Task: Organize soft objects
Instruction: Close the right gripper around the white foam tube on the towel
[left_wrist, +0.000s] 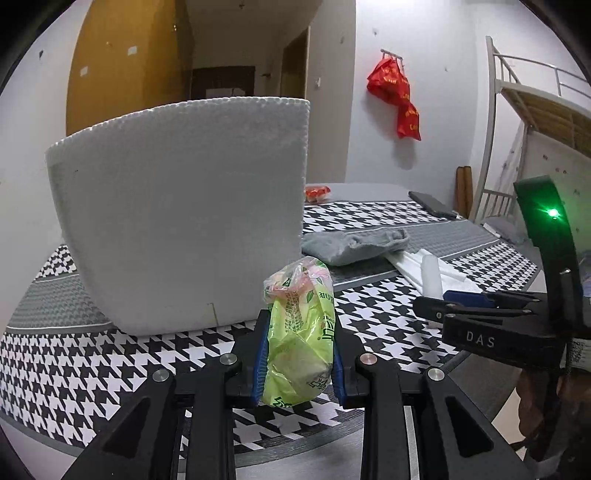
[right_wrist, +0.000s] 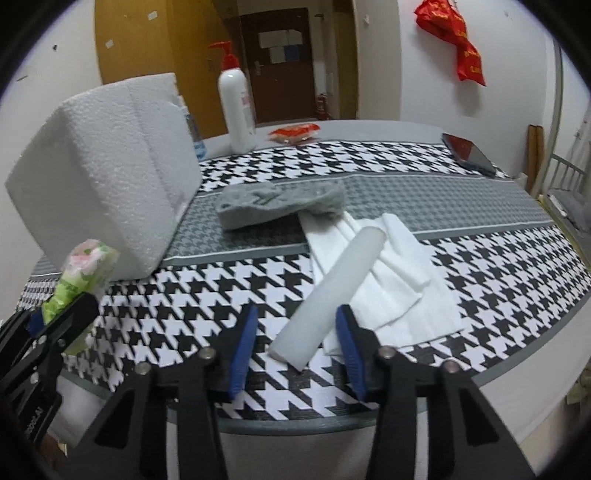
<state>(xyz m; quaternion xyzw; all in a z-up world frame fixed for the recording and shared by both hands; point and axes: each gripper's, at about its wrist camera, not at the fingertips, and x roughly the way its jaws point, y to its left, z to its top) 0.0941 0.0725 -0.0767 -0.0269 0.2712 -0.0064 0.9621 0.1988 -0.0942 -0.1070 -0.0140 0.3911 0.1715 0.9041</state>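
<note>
We are clamping the green tissue pack (left_wrist: 299, 332) in the left gripper (left_wrist: 300, 354) beside the foam box (left_wrist: 177, 221), while the right gripper (right_wrist: 295, 336) is straddling, unclenched, the white foam roll (right_wrist: 332, 284) on the checked cloth (right_wrist: 207, 295), needing next to squeeze it.

The table (right_wrist: 480, 354) has a black-and-white patterned cloth (right_wrist: 229, 295). On it lie a white foam box (right_wrist: 110, 177), a grey towel (right_wrist: 280, 205), white sheets (right_wrist: 406, 291), a foam roll (right_wrist: 328, 291), a pump bottle (right_wrist: 236, 107), a red packet (right_wrist: 293, 132) and a dark tablet (right_wrist: 469, 151).
</note>
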